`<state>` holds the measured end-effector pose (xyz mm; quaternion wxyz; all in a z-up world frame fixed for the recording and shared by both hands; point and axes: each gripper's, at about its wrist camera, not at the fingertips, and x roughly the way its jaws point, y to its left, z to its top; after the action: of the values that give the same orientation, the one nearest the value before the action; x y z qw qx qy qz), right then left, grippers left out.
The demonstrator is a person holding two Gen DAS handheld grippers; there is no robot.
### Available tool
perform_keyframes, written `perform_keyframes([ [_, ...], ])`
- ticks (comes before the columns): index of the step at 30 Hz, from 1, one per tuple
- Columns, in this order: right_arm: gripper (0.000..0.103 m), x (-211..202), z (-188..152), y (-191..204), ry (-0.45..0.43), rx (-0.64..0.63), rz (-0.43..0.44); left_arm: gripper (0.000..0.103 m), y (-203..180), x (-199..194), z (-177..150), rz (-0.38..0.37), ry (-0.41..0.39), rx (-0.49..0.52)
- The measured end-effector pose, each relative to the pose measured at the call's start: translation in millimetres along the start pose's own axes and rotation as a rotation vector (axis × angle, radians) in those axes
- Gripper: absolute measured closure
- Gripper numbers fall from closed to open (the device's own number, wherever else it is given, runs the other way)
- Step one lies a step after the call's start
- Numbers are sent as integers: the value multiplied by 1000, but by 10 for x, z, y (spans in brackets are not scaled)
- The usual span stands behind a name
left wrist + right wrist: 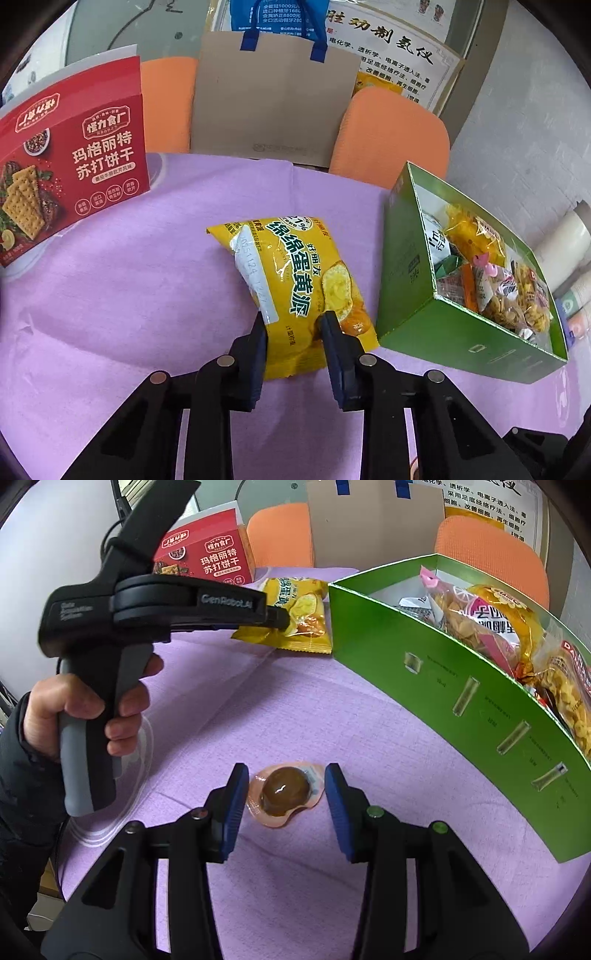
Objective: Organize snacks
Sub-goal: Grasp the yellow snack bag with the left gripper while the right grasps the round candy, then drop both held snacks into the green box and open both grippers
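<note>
On the table (110,295), the snack packet (295,273) lies between the left fingers (258,332) and runs on ahead of them. Right of those fingers stands the open box (406,266) with wrapped snacks (476,240) in it; far left of them stands the cracker carton (70,166). The sealed egg (285,792) lies between the right fingers (236,797), the box to their right, the packet well ahead.
</note>
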<state>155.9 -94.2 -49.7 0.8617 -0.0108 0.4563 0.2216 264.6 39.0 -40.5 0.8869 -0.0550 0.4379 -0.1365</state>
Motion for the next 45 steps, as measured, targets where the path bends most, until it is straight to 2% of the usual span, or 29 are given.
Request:
perform_keyframes([
  [3,58,35,-18,22,-7,10,6,86,27,-88,-67,-10,-2,-13],
  [8,58,-1,-80,-47,-14,17,12,87,92,-285,-282,-15,2,-19],
  [13,58,-80,-161,-130,-6,30,37,84,205,-662,-675,-29,16,11],
  [14,58,-102,-183,-131,-7,29,38,81,248,-745,-740,-12,17,11],
  [15,58,-121,-196,-121,-7,28,38,66,284,-803,-773,7,19,8],
  [16,58,-136,-211,-114,-8,28,39,41,321,-864,-784,25,14,-4],
  [17,58,-143,-221,-114,-8,31,41,29,338,-906,-776,36,-3,-19],
  [18,58,-151,-234,-115,-8,31,42,19,347,-948,-761,47,-30,-33],
  [19,57,-156,-247,-110,-9,32,45,18,345,-976,-740,56,-56,-40],
  [22,53,-167,-277,-79,-11,31,48,18,279,-899,-636,69,-49,-31],
  [26,51,-177,-310,-51,-11,5,45,18,163,-565,-550,158,15,27],
  [33,53,-123,-325,51,-18,-73,-9,19,311,-471,-596,101,39,-46],
  [34,64,-113,-325,66,-20,-87,-23,27,315,-479,-600,93,38,-44],
  [35,66,-107,-330,86,-23,-108,-38,33,321,-485,-600,78,41,-41],
  [37,68,-113,-339,96,-28,-119,-43,54,301,-516,-604,55,38,-28],
  [40,71,-165,-357,66,-34,-105,-27,64,229,-608,-609,49,32,-1],
  [45,71,-511,-347,-19,-114,-63,13,67,0,-888,-571,-8,-11,48],
])
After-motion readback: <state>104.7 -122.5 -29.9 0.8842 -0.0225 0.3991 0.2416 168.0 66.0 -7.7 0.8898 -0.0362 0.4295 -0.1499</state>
